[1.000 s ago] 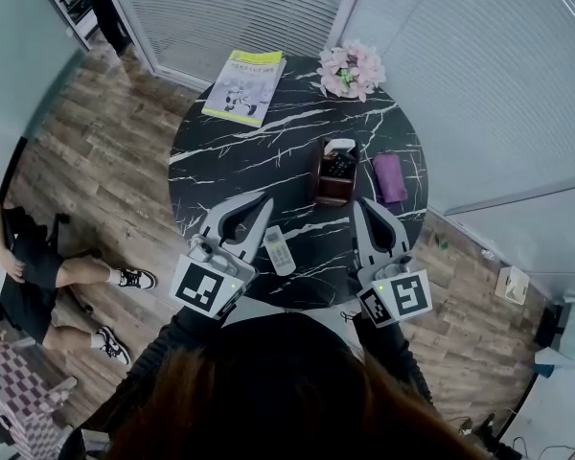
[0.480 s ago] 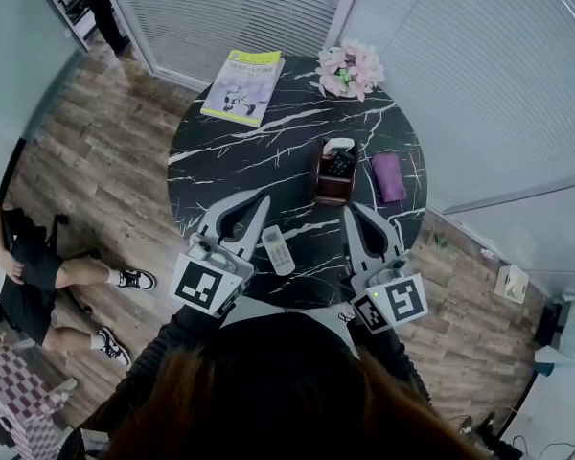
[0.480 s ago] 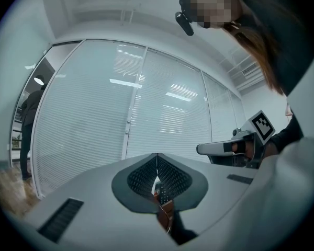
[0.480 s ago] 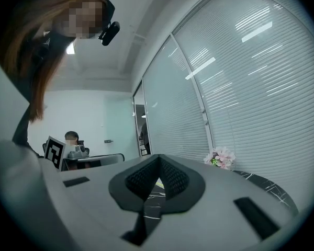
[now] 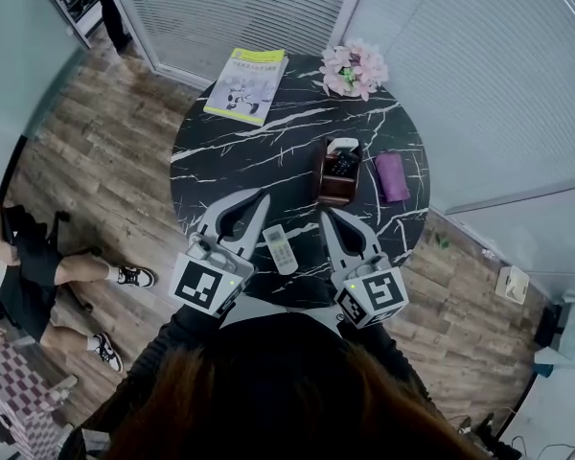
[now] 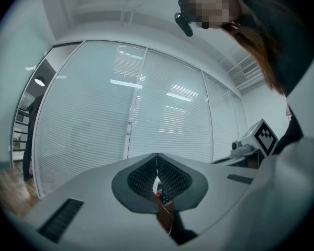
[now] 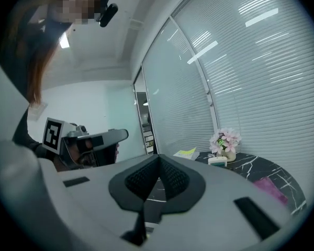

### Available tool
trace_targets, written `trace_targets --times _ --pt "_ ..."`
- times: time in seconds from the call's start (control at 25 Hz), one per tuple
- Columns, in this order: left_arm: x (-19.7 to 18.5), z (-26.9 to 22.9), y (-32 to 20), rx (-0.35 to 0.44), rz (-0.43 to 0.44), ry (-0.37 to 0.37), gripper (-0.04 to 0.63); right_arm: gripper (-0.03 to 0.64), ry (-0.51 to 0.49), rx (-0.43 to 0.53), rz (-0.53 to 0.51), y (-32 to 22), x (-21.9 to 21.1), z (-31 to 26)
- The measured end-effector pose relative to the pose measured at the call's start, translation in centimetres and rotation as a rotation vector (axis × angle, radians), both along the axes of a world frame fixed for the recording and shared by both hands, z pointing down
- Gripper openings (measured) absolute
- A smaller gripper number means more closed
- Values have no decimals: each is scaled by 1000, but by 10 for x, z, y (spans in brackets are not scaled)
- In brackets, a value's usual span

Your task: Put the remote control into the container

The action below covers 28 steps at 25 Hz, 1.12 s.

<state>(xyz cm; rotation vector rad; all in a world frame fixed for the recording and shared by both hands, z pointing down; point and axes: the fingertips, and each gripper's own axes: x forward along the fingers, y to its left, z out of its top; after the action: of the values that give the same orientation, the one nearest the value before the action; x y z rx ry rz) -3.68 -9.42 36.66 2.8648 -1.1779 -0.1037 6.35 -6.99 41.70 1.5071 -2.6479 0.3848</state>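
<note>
Person on the floor (image 5: 27, 274): sits on the wooden floor (image 5: 105, 151) at the far left of the head view, well apart from the table.

Table (image 5: 230, 151): round, black with white veining, set against walls of blinds.

Left gripper (image 5: 263, 199): over the table's near-left edge and pointing inward. In its own view the ribbed pads meet at the tips, so the jaws are closed. Nothing is gripped; only a thin slit lower down shows something brown beyond.

Booklet (image 5: 246, 84): lies flat at the far-left edge, yellow along its top, partly over the rim.

Remote control (image 5: 280, 249): white and slim, flat on the table near the near edge. It lies between the two grippers, outside the container and held by neither. Its far end points roughly toward the middle of the table.

Right gripper (image 5: 326, 216): over the near edge, just right of the remote control, tips aimed toward the container. Its own view shows the pads pressed together with nothing between them, so it is closed and empty.

Container (image 5: 332, 191): a small brown open box right of the table's centre, beyond the right gripper's tips.

Second remote (image 5: 341, 161): stands in the far end of the container, white at the top with a dark keypad.

Flowers (image 5: 355, 68): a pink bunch at the far edge, right of the booklet.

Purple object (image 5: 393, 177): flat, near the right edge, just beside the container.
</note>
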Motion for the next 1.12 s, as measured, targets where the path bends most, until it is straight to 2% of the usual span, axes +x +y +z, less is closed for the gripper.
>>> trace_targets --times 0.28,0.44,0.76,0.96,1.0,1.12 --pt "-6 1 2 0 -7 5 9 17 -6 -244 -1 -8 -22 85" --pt "-9 2 4 -6 -14 1 9 18 43 -356 -25 -7 -36 129" --pt "-11 6 9 -11 -8 -14 9 18 141 -517 -62 8 -65 194" --pt "-14 7 11 -19 -14 -17 9 22 197 -553 -78 13 -73 210" --pt "-14 7 11 -19 -15 -18 9 39 212 -553 -69 12 -72 211" --pt "-15 7 12 -20 -19 -16 9 215 257 -582 -59 13 -73 220"
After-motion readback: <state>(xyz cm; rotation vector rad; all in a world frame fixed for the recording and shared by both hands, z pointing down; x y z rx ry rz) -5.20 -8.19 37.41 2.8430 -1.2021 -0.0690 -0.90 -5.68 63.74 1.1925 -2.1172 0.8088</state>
